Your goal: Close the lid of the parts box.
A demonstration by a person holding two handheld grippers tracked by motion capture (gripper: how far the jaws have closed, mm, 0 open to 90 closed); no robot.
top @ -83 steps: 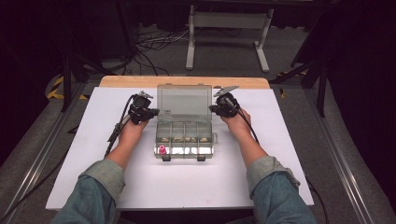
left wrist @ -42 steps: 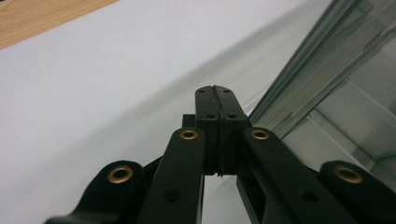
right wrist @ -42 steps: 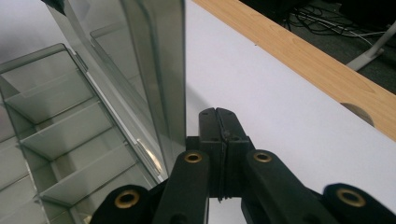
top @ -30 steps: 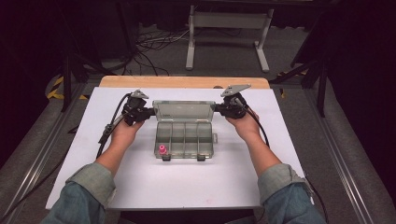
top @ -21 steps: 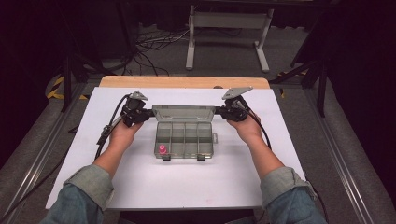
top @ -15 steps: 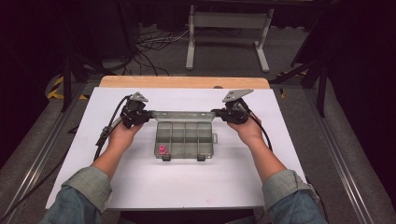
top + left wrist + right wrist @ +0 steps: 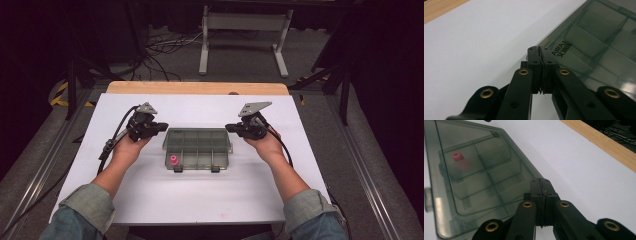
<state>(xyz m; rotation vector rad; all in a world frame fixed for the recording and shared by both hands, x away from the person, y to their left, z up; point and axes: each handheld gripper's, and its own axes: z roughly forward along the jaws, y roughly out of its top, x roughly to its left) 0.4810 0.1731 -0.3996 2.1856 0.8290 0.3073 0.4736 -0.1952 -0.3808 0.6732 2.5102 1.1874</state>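
A clear smoky compartment box lies on the white table with its lid flat over the compartments. A small pink piece sits in its front left compartment and shows through the lid. My left gripper is shut, with its tips at the box's back left corner. In the left gripper view the jaws are pressed together beside the lid. My right gripper is shut at the back right corner. There its tips rest against the lid's edge.
The white table top extends in front of and around the box. A wooden strip runs along the far edge. Beyond it stand a metal frame and floor cables. Two latches sit at the box's front.
The lid has swung from upright down onto the box. Both grippers came down and toward the person with it and now sit at the back corners.
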